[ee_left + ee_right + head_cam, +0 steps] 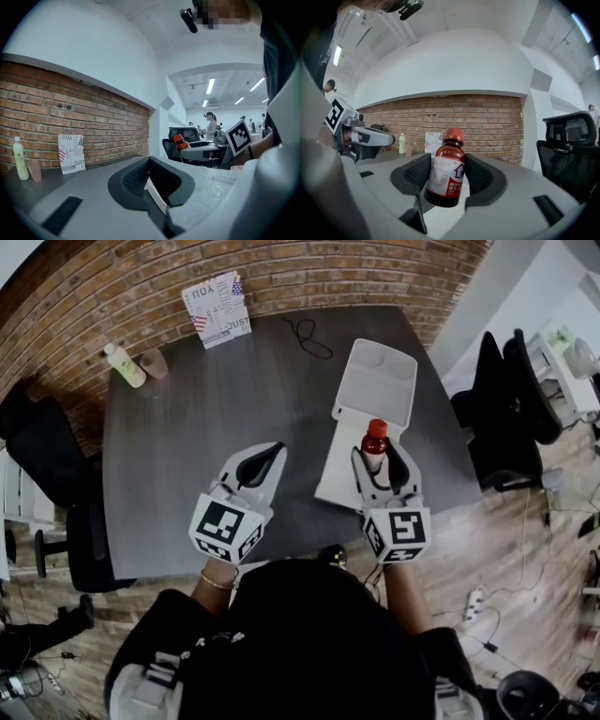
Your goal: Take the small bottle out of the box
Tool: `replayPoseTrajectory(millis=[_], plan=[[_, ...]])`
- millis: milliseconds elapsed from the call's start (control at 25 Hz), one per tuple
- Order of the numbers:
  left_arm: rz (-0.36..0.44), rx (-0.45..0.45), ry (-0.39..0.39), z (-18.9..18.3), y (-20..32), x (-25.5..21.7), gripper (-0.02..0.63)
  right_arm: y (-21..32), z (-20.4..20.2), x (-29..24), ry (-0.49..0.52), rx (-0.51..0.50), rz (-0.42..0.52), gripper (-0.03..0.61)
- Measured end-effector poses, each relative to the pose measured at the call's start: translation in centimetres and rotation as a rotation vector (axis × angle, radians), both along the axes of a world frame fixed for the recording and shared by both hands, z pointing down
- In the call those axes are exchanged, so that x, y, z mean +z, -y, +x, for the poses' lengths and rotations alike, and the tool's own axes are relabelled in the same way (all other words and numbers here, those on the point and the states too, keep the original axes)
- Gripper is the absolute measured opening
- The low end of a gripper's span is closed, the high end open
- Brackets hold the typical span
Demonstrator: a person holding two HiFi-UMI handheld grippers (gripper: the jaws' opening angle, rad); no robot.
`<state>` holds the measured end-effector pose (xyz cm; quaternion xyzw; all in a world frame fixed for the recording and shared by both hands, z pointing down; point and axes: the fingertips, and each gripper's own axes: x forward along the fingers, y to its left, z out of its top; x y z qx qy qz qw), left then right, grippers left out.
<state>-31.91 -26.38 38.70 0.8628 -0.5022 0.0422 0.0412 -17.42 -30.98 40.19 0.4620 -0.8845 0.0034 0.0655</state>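
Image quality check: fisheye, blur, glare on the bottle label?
Head view: heavy fisheye, table edges bow, evenly lit. Left gripper view: dark round vignette, distant ceiling lights very bright. Right gripper view: small bottle sharp, no glare on it, fine print too small to read.

— Bright enough?
— Yes, even and soft. Ceiling strip lights (209, 86) flare at two o'clock in the left gripper view.
— Shadows?
— Only faint ones on the tabletop (187, 456).
— Sharp?
— The small bottle (446, 168) is crisp; near jaws blur, the brick wall (375, 268) bows at twelve o'clock in the head view, corners go black.
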Motion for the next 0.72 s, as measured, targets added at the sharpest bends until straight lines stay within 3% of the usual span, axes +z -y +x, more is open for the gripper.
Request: replayPoseTrajectory(millis=[720], plan=[[-0.009, 0.039, 0.021, 1.9, -0.6, 0.4, -0.002, -1.5, 1.0, -0.3, -0.009, 0.003, 0.024, 0.227]])
